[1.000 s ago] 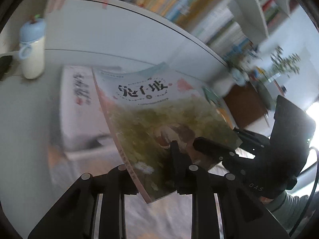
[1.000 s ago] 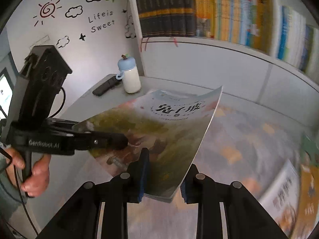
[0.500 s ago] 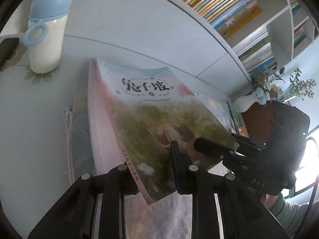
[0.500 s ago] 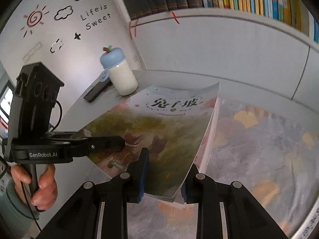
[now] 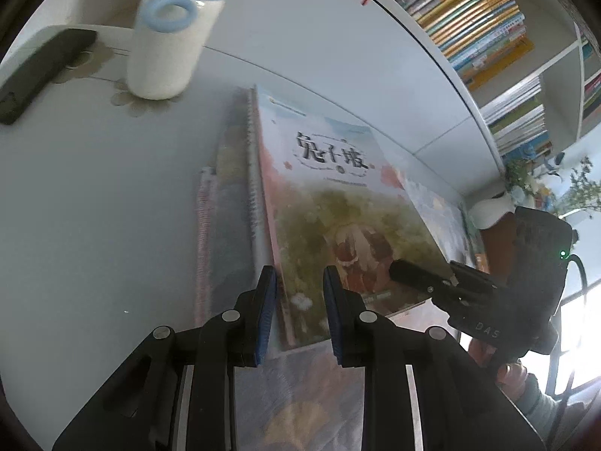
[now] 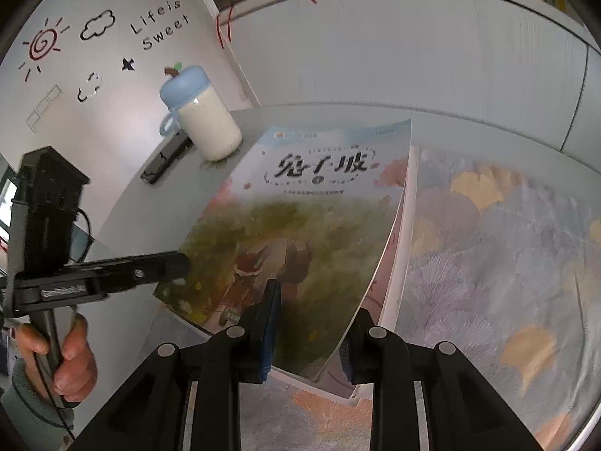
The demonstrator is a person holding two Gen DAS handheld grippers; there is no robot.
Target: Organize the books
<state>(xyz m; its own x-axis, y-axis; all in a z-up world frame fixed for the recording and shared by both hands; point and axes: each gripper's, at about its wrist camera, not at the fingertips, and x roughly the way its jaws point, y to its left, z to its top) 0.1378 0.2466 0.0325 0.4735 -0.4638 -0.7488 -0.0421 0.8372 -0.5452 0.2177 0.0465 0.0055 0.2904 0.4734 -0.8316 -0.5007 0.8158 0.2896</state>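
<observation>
A book with a green picture cover and a pale blue title band (image 5: 338, 206) (image 6: 300, 218) lies tilted on top of a stack of books (image 5: 225, 225) (image 6: 403, 263). My left gripper (image 5: 296, 293) is shut on the book's near spine corner. Its black finger (image 6: 165, 265) shows from the side in the right wrist view, pressing on the cover's left edge. My right gripper (image 6: 311, 319) is shut on the book's near right corner, and in the left wrist view it reaches onto the cover (image 5: 420, 278). A hand holds each gripper's handle.
A white bottle with a blue lid (image 5: 165, 49) (image 6: 203, 124) and a flat black device (image 5: 37, 71) (image 6: 165, 158) stand beyond the stack on the grey table (image 5: 94, 206). A leaf-patterned cloth (image 6: 488, 263) lies to the right. Bookshelves (image 5: 480, 30) run above a white wall panel.
Both grippers have come down and forward with the book, from held up in the air to resting over the stack. The bottle and wall now look closer.
</observation>
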